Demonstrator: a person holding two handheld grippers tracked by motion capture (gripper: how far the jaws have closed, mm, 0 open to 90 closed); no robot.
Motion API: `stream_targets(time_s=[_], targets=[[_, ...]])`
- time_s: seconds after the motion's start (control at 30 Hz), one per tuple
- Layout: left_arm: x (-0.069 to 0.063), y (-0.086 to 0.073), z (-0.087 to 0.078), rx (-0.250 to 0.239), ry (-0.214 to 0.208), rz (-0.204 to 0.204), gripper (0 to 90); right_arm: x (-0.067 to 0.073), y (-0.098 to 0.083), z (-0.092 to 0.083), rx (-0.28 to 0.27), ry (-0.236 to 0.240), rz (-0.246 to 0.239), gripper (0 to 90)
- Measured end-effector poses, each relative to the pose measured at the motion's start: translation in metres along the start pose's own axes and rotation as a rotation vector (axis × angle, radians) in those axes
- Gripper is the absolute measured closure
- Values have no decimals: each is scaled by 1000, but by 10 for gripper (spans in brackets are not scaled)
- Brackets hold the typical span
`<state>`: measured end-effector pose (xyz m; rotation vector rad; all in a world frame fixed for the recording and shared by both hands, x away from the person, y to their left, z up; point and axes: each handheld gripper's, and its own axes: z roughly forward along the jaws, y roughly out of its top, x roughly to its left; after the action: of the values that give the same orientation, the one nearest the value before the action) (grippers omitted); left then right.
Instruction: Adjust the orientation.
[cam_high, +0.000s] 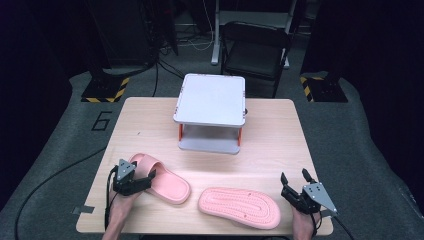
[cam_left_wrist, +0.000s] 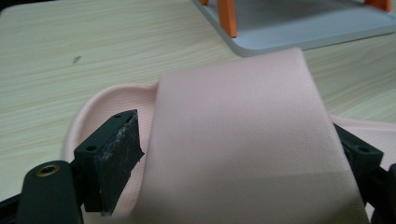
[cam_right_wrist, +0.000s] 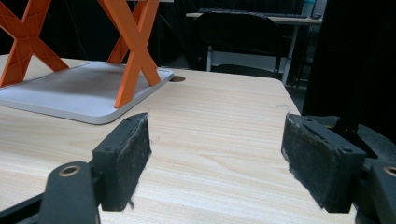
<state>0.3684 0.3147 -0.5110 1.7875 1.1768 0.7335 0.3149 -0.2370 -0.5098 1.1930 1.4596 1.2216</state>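
Our left gripper (cam_high: 150, 178) straddles the strap (cam_left_wrist: 243, 140) of the upright pink slipper (cam_high: 162, 179) at the table's near left; its jaws look not quite clamped, so we close squarely before lifting toward the two-tier rack (cam_high: 210, 112). Right gripper (cam_high: 295, 186) waits open.

Pink slipper (cam_high: 159, 178) upright at table's near left, strap seemingly between jaws.

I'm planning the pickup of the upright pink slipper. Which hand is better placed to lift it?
Left. The left gripper has its jaws on either side of the upright pink slipper's strap, while the right gripper sits open near the table's right edge.
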Motion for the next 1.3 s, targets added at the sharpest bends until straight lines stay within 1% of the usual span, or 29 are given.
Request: stream_targets(time_s=[0.03,0.07,0.13,0.17,0.23,0.33,0.4,0.47,0.53,0.57,0.6,0.63,0.67,0.7,0.77,0.8,0.83,0.93,1.0,1.1,1.13,1.17,1.2,1.23,1.3], targets=[[0,0,-2,-3,-1,-7,168,0,0,0,0,3,5,232],[0,0,-4,-5,6,-9,168,0,0,0,1,1,7,232],[-2,-1,-5,-11,24,-27,168,0,0,0,-2,-2,5,232],[-3,-1,-6,-9,28,-22,169,0,0,0,1,2,2,233],[-4,-3,-7,-4,33,-19,190,0,0,0,0,3,1,232],[-2,-5,-12,-10,51,-35,229,-1,0,-1,0,2,2,233],[3,-7,-17,-16,79,-39,265,-2,0,-1,1,-4,9,232],[10,-10,-22,-16,103,-51,301,-2,0,-1,-5,-4,12,232],[20,-14,-23,-1,110,-74,352,-2,0,-1,2,-2,15,232],[24,-16,-21,-4,110,-97,378,-2,0,0,1,1,17,232],[29,-17,-20,15,97,-112,413,-1,0,0,2,6,15,232],[33,-19,-19,21,83,-118,459,0,0,1,-1,5,14,233],[36,-21,-18,14,68,-125,509,1,0,0,3,2,9,233],[37,-21,-17,6,49,-126,557,1,0,1,3,10,3,233],[37,-21,-16,-2,15,-104,659,1,0,1,5,6,0,234],[35,-20,-15,-8,14,-95,686,1,0,1,7,5,3,233],[34,-19,-13,-11,10,-82,687,0,-1,1,6,5,4,233],[30,-17,-8,-17,-41,-49,724,-1,0,1,3,0,8,233],[26,-15,-4,-21,-63,-39,731,-2,0,0,0,-1,14,233],[18,-12,0,-16,-74,-20,720,-4,0,-1,0,-6,17,234],[17,-11,0,-15,-79,-22,709,-4,0,-1,3,-4,21,234],[16,-11,0,-19,-80,-32,675,-4,0,-1,2,-8,21,233],[16,-11,-2,-15,-84,-41,612,-4,0,-1,2,-9,23,233],[16,-10,-3,-27,-81,-57,552,-4,0,-1,2,-9,27,233],[20,-9,-8,-37,-89,-76,477,-5,-1,-1,3,-2,33,233]])
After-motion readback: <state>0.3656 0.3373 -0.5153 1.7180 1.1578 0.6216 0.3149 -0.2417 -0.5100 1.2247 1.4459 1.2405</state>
